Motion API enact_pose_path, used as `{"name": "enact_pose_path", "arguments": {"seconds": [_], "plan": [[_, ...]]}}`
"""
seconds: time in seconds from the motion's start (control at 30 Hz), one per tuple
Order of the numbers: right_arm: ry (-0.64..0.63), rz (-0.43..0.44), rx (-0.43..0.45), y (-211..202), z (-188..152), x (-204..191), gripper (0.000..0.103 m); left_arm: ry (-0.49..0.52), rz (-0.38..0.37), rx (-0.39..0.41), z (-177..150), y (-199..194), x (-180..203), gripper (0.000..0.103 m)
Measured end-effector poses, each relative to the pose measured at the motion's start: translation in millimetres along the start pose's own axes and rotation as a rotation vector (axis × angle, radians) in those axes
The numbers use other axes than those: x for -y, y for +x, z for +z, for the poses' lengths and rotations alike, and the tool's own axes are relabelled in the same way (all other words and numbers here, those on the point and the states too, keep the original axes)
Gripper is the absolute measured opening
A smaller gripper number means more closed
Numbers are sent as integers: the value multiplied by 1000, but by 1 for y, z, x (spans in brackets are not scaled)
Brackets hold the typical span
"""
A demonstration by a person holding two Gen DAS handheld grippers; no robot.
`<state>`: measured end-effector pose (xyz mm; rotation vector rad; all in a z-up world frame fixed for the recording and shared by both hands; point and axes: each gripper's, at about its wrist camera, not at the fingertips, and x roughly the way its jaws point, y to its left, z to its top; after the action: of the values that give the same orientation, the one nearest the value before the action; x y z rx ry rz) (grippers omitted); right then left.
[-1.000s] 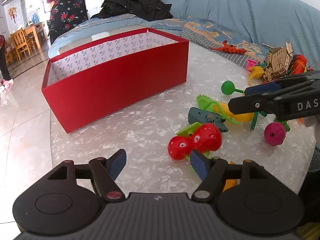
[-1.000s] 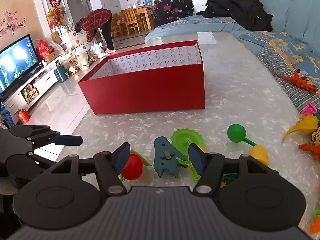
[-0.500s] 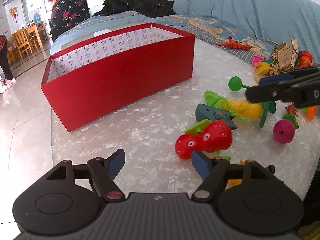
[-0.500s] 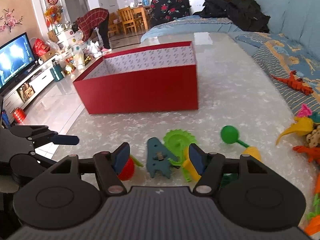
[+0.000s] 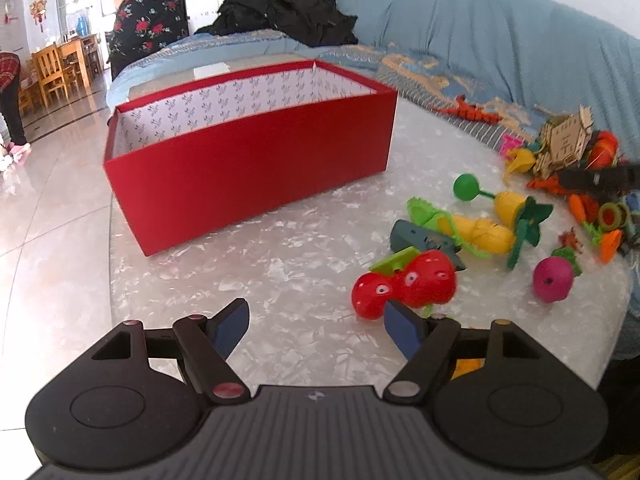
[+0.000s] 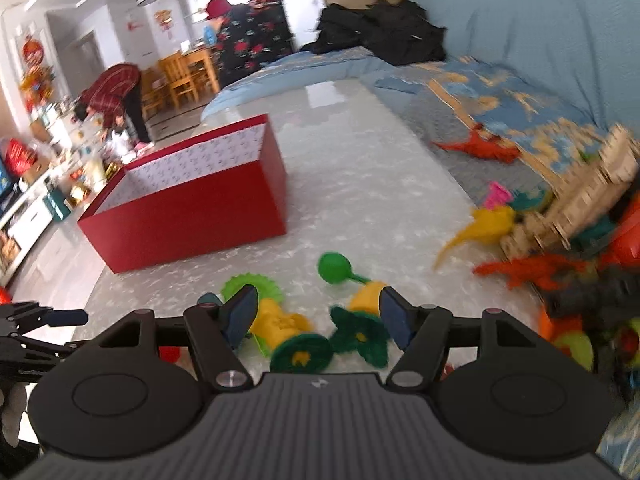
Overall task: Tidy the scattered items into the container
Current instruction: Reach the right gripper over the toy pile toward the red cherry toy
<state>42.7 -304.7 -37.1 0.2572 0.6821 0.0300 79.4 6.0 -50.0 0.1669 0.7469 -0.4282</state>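
1. The red cherry toy (image 5: 404, 284), two round plastic balls joined under a green leaf, lay on the worktop (image 5: 248, 264) toward its right edge, well apart from the red container (image 5: 248, 168). It looked light, hard and smooth; I judge the balls could roll or squirt out of a pinch, so a hold across the join or one ball's middle seems safest.
2. The yellow toy (image 6: 280, 326) with green flower parts (image 6: 360, 336) lay just ahead of the right tool (image 6: 314, 314). It appeared rigid, light plastic with thin petals, better gripped on its thicker yellow body.
3. The left tool (image 5: 316, 326) stood wide open, holding nothing; its right finger (image 5: 400, 330) was just beside the cherry toy, contact unclear.
4. The right tool was also wide open and empty, its fingers (image 6: 240, 314) straddling the yellow toy; whether they touched it I cannot tell.
5. The container sat open near the worktop's left edge; no toys showed inside.
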Motion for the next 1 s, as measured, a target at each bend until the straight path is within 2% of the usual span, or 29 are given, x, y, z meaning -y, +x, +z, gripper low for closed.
{"name": "enact_pose_path", "arguments": {"seconds": [0.07,0.17,0.37,0.57,0.67,0.8,1.0], "plan": [[1,2,-2,-3,-9,-3,66,-15,0,9,-4,-7,0,78],[-38,59,6,-6,-26,-22,66,-21,6,11,-13,-16,1,78],[-204,136,-115,24,-59,-80,66,-43,52,-13,-28,-17,-7,78],[-273,209,-165,32,-78,-101,66,-72,68,-2,-24,-13,-13,78],[-213,204,-140,16,-72,-89,66,-49,62,-2,-21,-12,-9,78],[-173,186,-166,-3,-86,-77,69,2,27,-1,-20,-13,2,78],[-297,168,-196,5,-114,-105,69,59,-22,-9,-22,-11,18,78]]}}
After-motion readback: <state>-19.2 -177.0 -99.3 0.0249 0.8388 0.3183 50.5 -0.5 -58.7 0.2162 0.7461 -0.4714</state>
